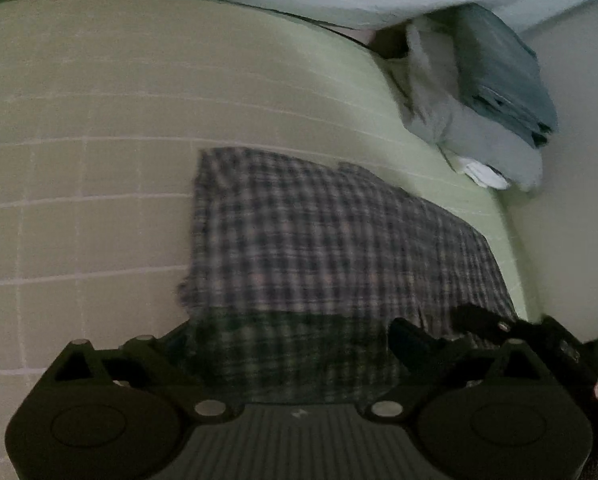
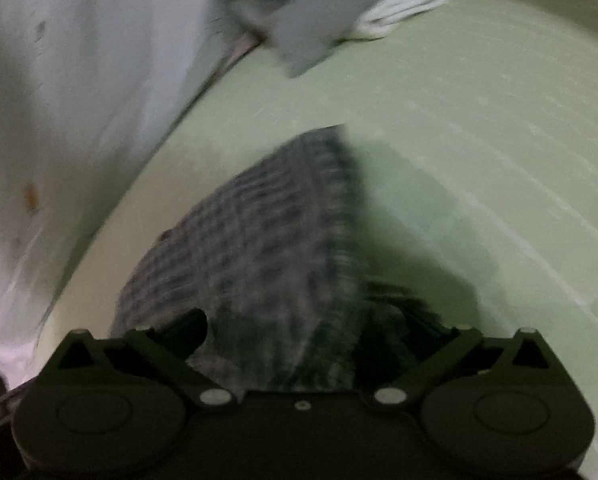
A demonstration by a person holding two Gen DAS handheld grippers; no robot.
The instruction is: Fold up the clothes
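Observation:
A plaid shirt (image 1: 319, 240) lies flat on the green checked bed sheet (image 1: 99, 120), its near edge running under my left gripper (image 1: 291, 324). That gripper's links are spread wide; its right finger (image 1: 411, 340) shows, while the left one is hidden by cloth. My right gripper (image 1: 487, 320) rests at the shirt's right corner, a hand behind it. In the right wrist view the plaid shirt (image 2: 267, 240) rises in a blurred ridge between the spread fingers of the right gripper (image 2: 299, 312). Its left finger (image 2: 191, 328) shows beside the cloth.
A pile of folded clothes (image 1: 499, 80) in grey and dark teal, with a white piece (image 1: 487, 174), sits at the bed's far right edge. The same pile (image 2: 307, 20) is seen against the wall (image 2: 79, 100). Open sheet (image 2: 479, 140) lies to the right.

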